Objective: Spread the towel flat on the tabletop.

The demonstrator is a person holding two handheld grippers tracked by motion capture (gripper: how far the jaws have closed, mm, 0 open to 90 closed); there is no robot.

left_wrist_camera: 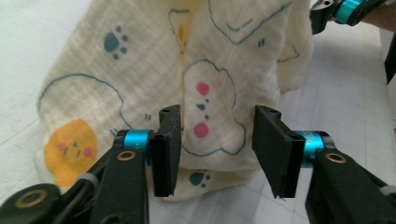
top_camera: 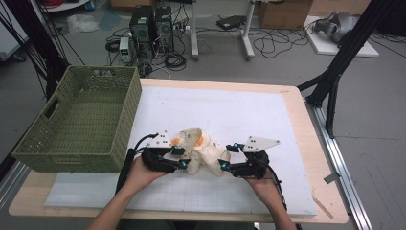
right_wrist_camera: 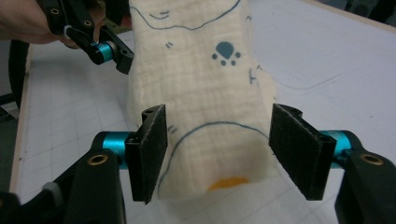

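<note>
A: Cloth [top_camera: 198,151], cream with printed paws and orange blobs, sits bunched a little toward six o'clock of the middle of the white mat [top_camera: 287,143] on the worktop [top_camera: 330,211].

B: And the two tools?

A: The left gripper [top_camera: 181,158] comes at the bundle from nine o'clock, the right gripper [top_camera: 225,157] from three o'clock, each in a hand that enters from six o'clock.

B: Are the left jaws clenched on it?

A: Not yet. In the left gripper view the cloth [left_wrist_camera: 205,93] lies between the black pads, with a fold against the pad at nine o'clock [left_wrist_camera: 167,149], while the pad at three o'clock [left_wrist_camera: 275,154] stands clear of the fabric. I read the left gripper [left_wrist_camera: 217,149] as released, cloth inside the gap.

B: The right one?

A: Much the same. In the right gripper view a raised ridge of the cloth [right_wrist_camera: 205,116] runs up between the pads of the right gripper [right_wrist_camera: 224,154]. The pad at nine o'clock [right_wrist_camera: 150,154] is just at the fabric's edge, the pad at three o'clock [right_wrist_camera: 299,149] sits just beside it; no squeeze shows, so released as well.

B: Anything else on the worktop?

A: A green woven basket [top_camera: 79,122] at nine o'clock, overhanging the worktop's edge, well apart from the cloth.
</note>
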